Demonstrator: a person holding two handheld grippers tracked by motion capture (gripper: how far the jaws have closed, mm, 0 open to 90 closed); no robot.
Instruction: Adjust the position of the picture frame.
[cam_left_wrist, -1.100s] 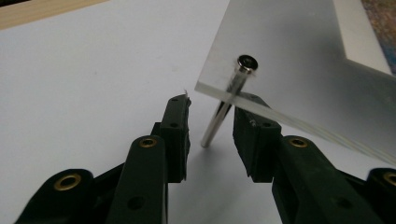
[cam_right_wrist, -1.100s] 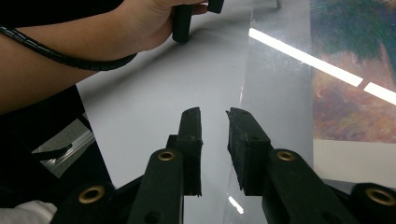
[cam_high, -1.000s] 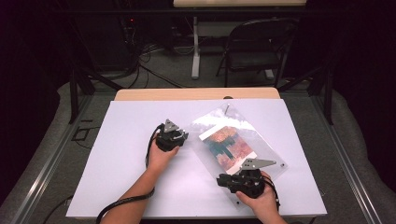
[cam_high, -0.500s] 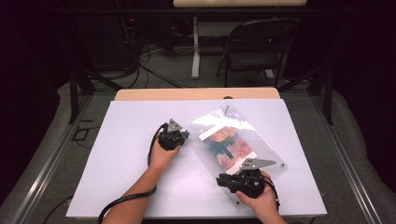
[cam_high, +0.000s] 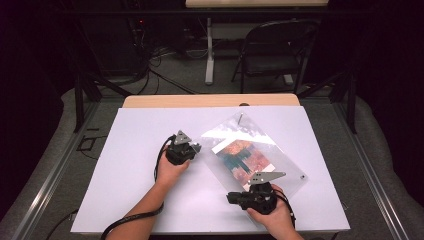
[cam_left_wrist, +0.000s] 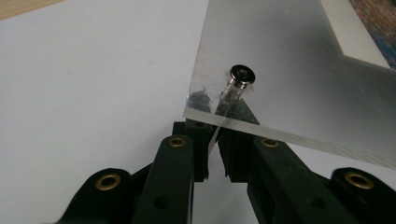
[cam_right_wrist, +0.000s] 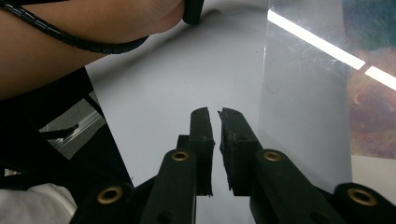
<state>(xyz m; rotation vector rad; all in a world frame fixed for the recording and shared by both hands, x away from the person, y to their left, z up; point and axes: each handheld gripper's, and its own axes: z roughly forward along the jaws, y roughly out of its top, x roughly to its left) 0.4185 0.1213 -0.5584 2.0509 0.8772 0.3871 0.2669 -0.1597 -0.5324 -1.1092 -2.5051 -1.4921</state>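
A clear acrylic frame (cam_high: 280, 162) holding a colourful picture (cam_high: 242, 156) lies diagonally on the white table (cam_high: 130, 200). My left gripper (cam_high: 196, 147) is at the frame's left corner. In the left gripper view its jaws (cam_left_wrist: 212, 140) reach under that corner of the frame (cam_left_wrist: 289, 70), closed to a narrow gap around the post of the metal corner bolt (cam_left_wrist: 243, 74). My right gripper (cam_high: 231, 196) lies at the frame's near corner. Its jaws (cam_right_wrist: 217, 114) are shut with nothing between them, beside the frame's edge (cam_right_wrist: 303, 93).
A strip of wood (cam_high: 210, 101) runs along the table's far edge. Beyond it stand a folding chair (cam_high: 272, 50) and a white table leg (cam_high: 209, 55), with cables (cam_high: 155, 65) on the floor. The left forearm (cam_right_wrist: 70, 51) with its black cable crosses ahead of the right gripper.
My right gripper has edged slightly to the left along the frame's near corner. The left gripper and the frame have stayed put.
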